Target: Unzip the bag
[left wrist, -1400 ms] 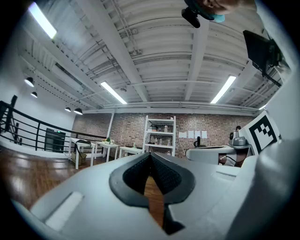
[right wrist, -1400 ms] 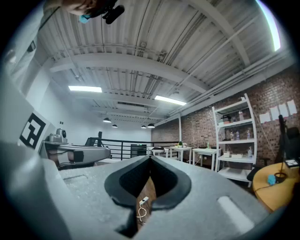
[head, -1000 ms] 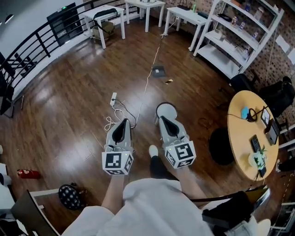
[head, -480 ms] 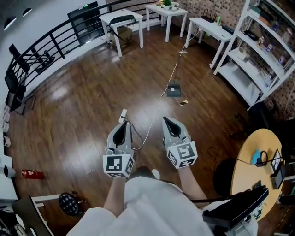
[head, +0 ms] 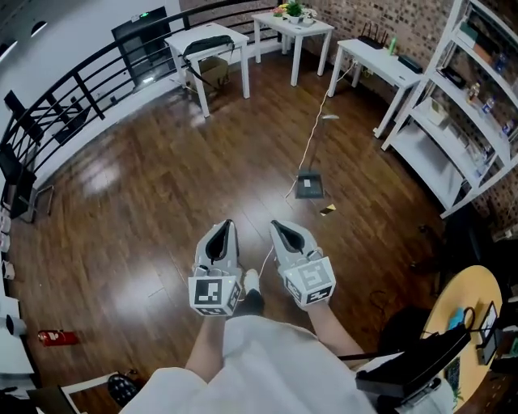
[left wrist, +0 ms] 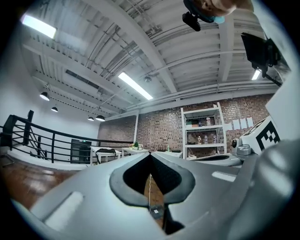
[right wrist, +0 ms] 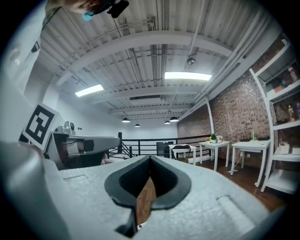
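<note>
A dark bag (head: pixel 207 44) lies on a white table (head: pixel 184 36) far ahead, by the black railing. It shows small in the left gripper view (left wrist: pixel 106 151) and in the right gripper view (right wrist: pixel 181 148). My left gripper (head: pixel 222 226) and right gripper (head: pixel 276 226) are held side by side over the wooden floor, pointing level toward that end of the room. Both are shut with nothing between the jaws, as seen up close on the left gripper (left wrist: pixel 150 155) and the right gripper (right wrist: pixel 150 159). Both are far from the bag.
A white cable (head: pixel 314 133) runs along the floor to a small black box (head: pixel 309 187). Two more white tables (head: pixel 301 20) stand at the back, white shelving (head: pixel 477 97) on the right, a round yellow table (head: pixel 473 311) at lower right. A red can (head: pixel 55 337) lies at lower left.
The person has walked forward: the white tables and the bag have come nearer, the round table has slid off to the lower right. Both grippers stay shut, side by side.
</note>
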Demonstrator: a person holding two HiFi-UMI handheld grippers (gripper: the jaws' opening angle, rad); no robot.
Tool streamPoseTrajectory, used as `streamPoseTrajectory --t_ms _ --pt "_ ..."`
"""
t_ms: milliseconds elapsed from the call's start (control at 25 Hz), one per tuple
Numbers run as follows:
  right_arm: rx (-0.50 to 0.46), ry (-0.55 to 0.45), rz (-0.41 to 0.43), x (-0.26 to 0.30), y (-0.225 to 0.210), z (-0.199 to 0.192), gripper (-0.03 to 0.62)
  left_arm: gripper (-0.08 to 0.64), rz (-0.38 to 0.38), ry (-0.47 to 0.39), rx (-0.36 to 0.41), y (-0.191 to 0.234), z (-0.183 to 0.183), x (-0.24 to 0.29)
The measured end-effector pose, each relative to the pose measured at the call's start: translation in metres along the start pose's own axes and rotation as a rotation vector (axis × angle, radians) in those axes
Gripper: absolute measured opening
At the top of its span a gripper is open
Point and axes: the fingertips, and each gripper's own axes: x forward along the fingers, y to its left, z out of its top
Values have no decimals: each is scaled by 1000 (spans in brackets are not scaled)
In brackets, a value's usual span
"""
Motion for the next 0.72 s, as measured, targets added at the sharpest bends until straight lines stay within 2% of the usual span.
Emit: streamPoseTrajectory --t_ms 240,360,560,720 --pt "-41 -26 21 162 -62 46 -9 17 12 -39 11 100 30 128" --pt "-54 -4 35 229 -80 52 -9 17 26 -43 5 145 37 181" --pt "-44 36 72 324 -121 40 -9 17 68 -18 -15 206 23 263" --pt "-30 -11 116 412 -179 42 -9 17 105 -13 -4 259 8 346"
